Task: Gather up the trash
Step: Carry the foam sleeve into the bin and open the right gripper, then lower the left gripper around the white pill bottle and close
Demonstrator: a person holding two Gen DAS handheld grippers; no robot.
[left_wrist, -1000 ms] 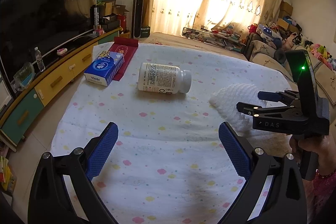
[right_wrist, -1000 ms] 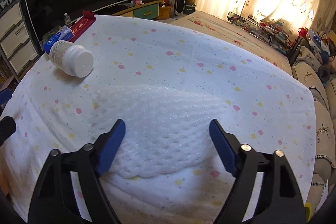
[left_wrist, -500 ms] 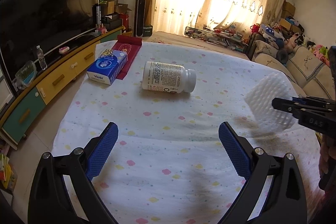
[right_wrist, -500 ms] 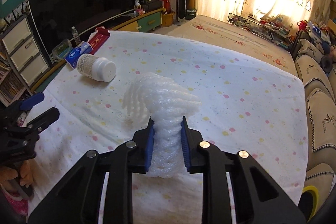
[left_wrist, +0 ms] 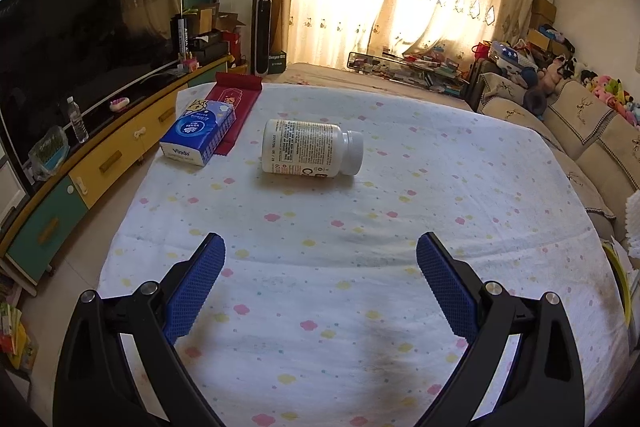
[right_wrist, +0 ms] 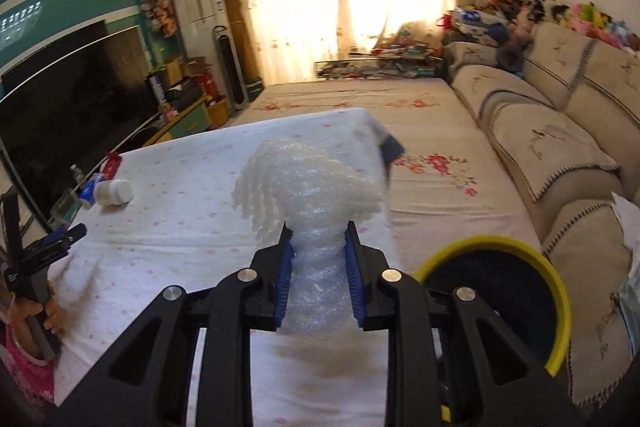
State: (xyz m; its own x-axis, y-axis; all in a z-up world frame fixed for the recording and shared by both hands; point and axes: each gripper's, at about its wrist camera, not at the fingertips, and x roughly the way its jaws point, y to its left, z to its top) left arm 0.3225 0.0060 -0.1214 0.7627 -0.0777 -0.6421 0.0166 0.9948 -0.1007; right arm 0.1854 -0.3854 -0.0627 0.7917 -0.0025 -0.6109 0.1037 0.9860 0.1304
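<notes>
A crumpled white foam wrap sheet is pinched between the blue pads of my right gripper, held in the air over the table's right side. A sliver of it shows at the right edge of the left wrist view. Just right of it and lower stands a black bin with a yellow rim. A white pill bottle lies on its side on the spotted tablecloth, well ahead of my left gripper, which is open and holds nothing. The left gripper also shows in the right wrist view, in a hand.
A blue tissue pack and a red packet lie at the table's far left corner. A TV cabinet runs along the left, and sofas line the right. The bin's rim peeks in beside the table's right edge.
My right gripper shut on the foam sheet, lifted it off the cloth and swung it right toward the yellow-rimmed bin, rolling as it went. The left gripper stayed put.
</notes>
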